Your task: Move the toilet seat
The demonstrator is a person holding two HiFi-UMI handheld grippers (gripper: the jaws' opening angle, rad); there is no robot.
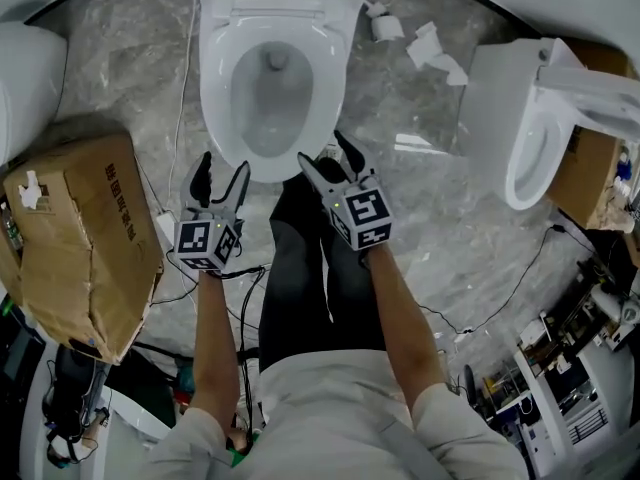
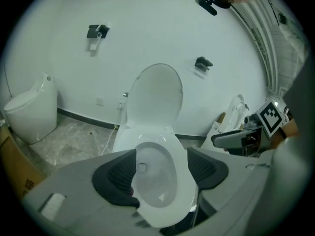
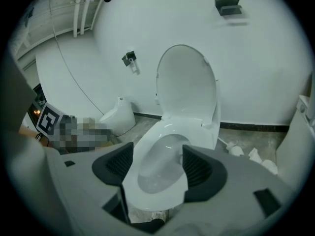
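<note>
A white toilet point(image 1: 270, 78) stands straight ahead, and its lid point(image 2: 155, 97) is raised against the wall. I cannot tell whether the seat ring is up with the lid or lies on the bowl rim point(image 3: 147, 156). My left gripper point(image 1: 220, 180) hovers just short of the rim's front left. My right gripper point(image 1: 325, 158) is at the rim's front right. Both are open, with nothing between their pads. In each gripper view the bowl only shows beyond the jaws of the left gripper point(image 2: 160, 173) and the right gripper point(image 3: 157, 166).
A torn cardboard box point(image 1: 85, 238) stands at my left, with another white fixture point(image 1: 25, 78) behind it. A second toilet point(image 1: 530, 128) stands at the right. Crumpled paper point(image 1: 430, 48) and cables point(image 1: 180, 98) lie on the marble floor, and equipment crowds the lower right.
</note>
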